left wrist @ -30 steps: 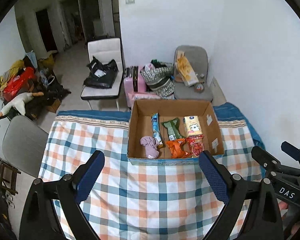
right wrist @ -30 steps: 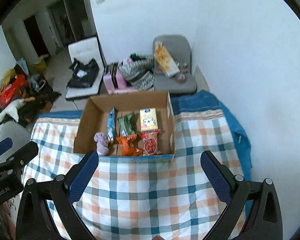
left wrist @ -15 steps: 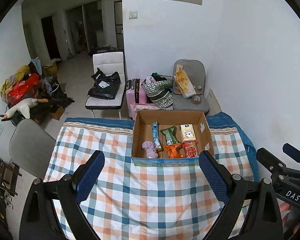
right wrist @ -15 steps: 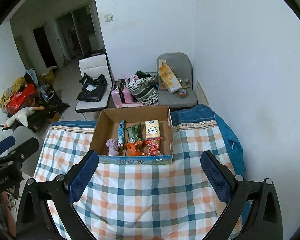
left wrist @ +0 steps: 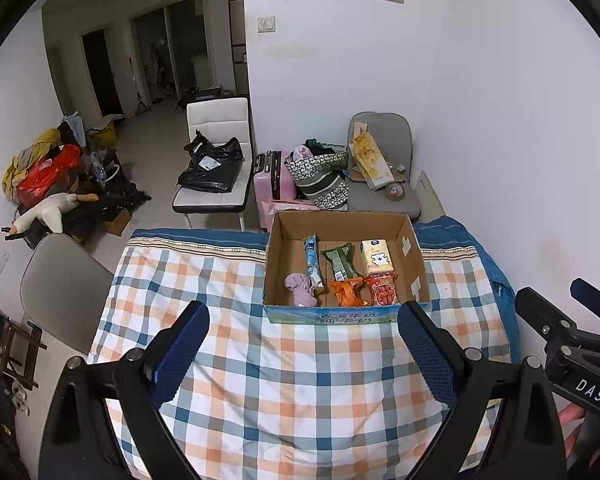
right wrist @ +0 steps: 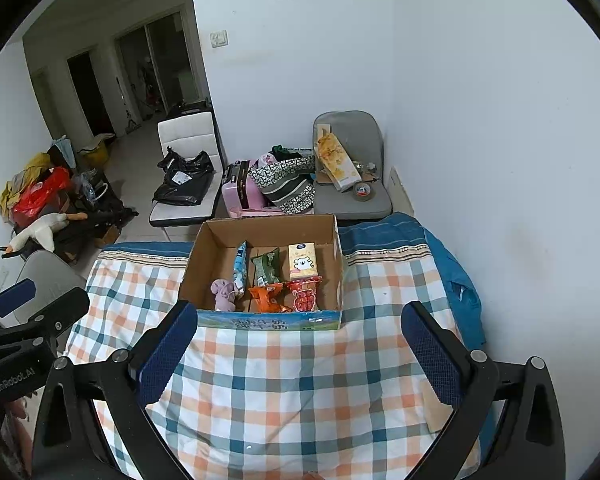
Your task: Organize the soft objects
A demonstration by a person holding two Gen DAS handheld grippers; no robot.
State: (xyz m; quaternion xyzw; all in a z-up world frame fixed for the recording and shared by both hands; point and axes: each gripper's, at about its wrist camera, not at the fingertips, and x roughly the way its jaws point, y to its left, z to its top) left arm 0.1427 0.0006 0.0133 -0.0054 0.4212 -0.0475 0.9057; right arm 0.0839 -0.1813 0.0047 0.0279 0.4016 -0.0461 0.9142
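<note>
We hold the left gripper (left wrist: 303, 350) and right gripper (right wrist: 300, 352) spread wide, gripping nothing, above the checked cloth (left wrist: 300, 380), well short of the cardboard box (left wrist: 342, 316) near its far edge. Inside lie six soft things: one lilac cloth bundle (left wrist: 300, 286) and five crinkly packets.

1. Box (left wrist: 342, 316) front wall hides the lower ends of the orange pack (left wrist: 349, 293) & red pack (left wrist: 381, 289).
2. Print on box front: too small to read.
3. Surface (right wrist: 300, 380) near edge cut off by frame bottom, both views.
4. Right tool (left wrist: 556, 320) seen only partly at left-view edge.
</note>
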